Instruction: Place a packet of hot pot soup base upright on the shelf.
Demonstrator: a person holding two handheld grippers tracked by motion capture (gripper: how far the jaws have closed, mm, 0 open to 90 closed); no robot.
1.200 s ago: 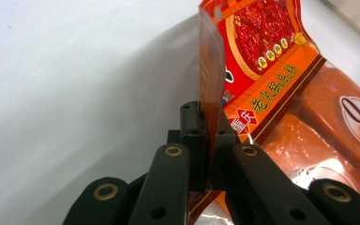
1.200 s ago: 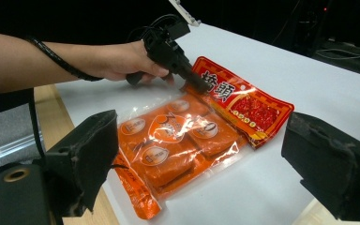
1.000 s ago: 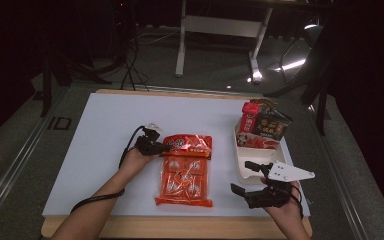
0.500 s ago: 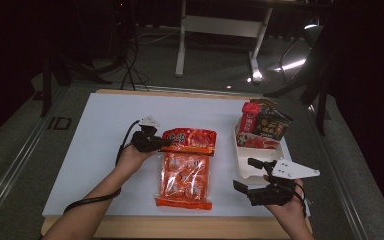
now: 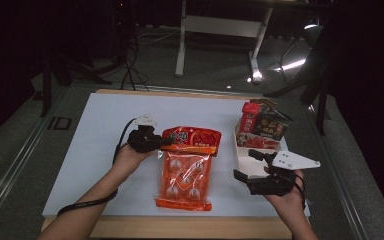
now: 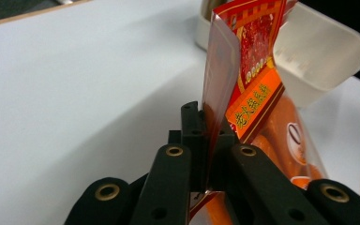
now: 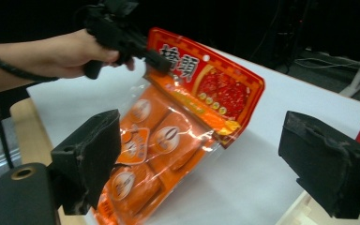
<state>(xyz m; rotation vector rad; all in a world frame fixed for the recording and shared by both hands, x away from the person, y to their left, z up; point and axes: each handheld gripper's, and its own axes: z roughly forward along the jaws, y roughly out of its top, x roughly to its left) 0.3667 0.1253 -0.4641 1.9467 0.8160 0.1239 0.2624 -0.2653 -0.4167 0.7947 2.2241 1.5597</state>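
Observation:
An orange snack bag (image 5: 185, 170) with a red header lies lengthwise on the white table top (image 5: 80, 150). My left gripper (image 5: 167, 141) is shut on the header's left corner and holds that end raised, while the bag's lower end rests on the table. In the left gripper view the jaws (image 6: 206, 122) pinch the thin clear edge of the bag (image 6: 253, 70). My right gripper (image 5: 247, 165) hovers open to the right of the bag, with nothing between its pads (image 7: 93, 154). The right gripper view shows the bag (image 7: 178, 131) and the left gripper (image 7: 161, 61) on its corner.
A white tray (image 5: 237, 150) stands at the right of the table, just beyond my right gripper, with red and dark packets (image 5: 262, 125) upright at its far end. Its wall (image 6: 318, 51) is close behind the raised bag. The wooden table edge (image 5: 180, 227) runs along the front.
My left gripper has risen with the bag's header, so the top end of the bag now stands off the table. The right gripper has stayed where it was.

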